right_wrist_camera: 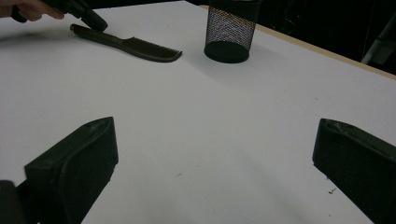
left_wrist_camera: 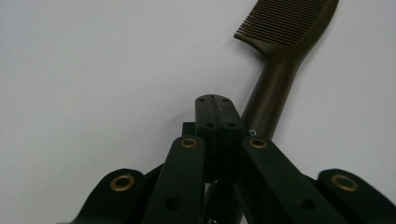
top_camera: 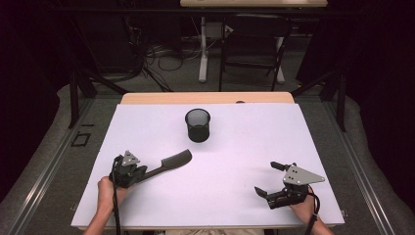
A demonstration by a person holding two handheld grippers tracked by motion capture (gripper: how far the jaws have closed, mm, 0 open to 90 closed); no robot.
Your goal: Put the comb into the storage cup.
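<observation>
High view: left gripper beside comb

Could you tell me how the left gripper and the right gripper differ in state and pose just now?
The left gripper has its jaws shut, while the right gripper's stand wide apart with nothing between them. The left gripper sits over the handle of the comb, which runs beneath its shut jaws; the right gripper has bare white table before it. The left points towards the cup; the right points left across the table. Both are black and hand-held.
</observation>
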